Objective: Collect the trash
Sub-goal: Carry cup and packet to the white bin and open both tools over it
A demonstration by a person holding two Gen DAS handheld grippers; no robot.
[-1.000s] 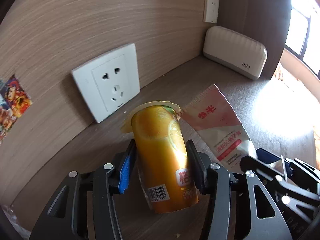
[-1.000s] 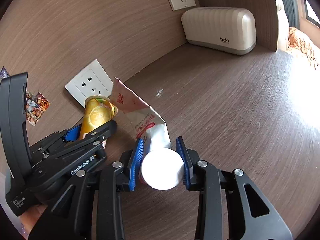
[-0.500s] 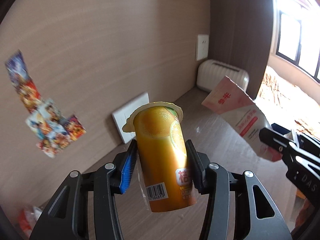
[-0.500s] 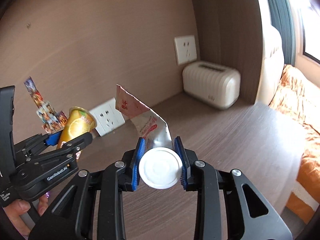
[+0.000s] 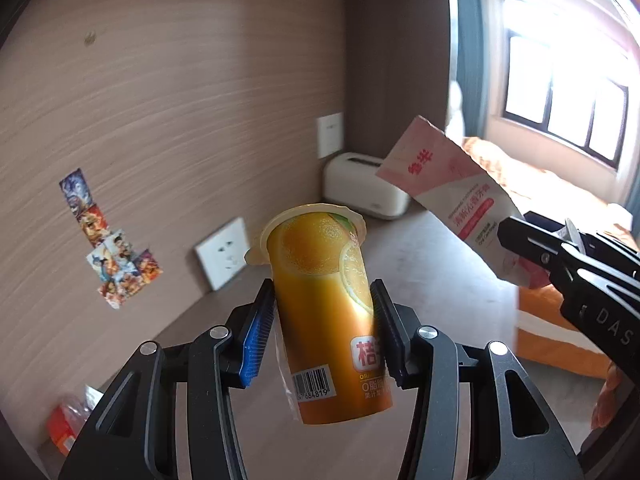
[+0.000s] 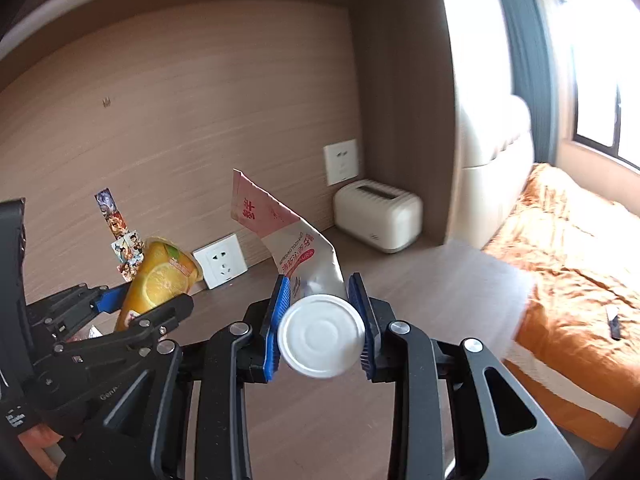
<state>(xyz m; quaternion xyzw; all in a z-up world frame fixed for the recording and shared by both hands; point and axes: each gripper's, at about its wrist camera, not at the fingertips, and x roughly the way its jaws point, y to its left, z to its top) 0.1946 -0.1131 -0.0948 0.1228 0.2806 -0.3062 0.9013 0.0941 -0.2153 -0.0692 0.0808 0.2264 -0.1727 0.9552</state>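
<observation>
A wood-grain wall panel (image 6: 180, 128) fills the back of both views; below it runs a wooden desk surface (image 6: 440, 280), and to the right lies a bed with an orange cover (image 6: 572, 264) under a bright window (image 5: 568, 92); a cream ribbed appliance (image 6: 378, 216) stands on the desk in the corner, just below a white wall socket (image 6: 341, 161); a second white socket (image 6: 220, 261) sits lower on the panel close to the desk, with a cluster of colourful stickers (image 5: 116, 264) to its left; at the lower left edge of the left wrist view some orange packaging (image 5: 64, 428) lies blurred on the desk

The left gripper (image 5: 324, 332) is clenched on an orange juice cup (image 5: 328, 312), its blue pads pressing the cup's sides; the cup is clear of the desk, tilted slightly, its peeled foil rim at the far end and its barcode facing the camera; the right gripper (image 6: 320, 320) is clamped on a pink and white toothpaste tube (image 6: 296, 248) near its white round cap (image 6: 322, 338), which faces the camera; the tube's flattened tail rises up and to the left, bent, well above the desk; the two grippers hang near each other, apart, the cup to the left of the tube
</observation>
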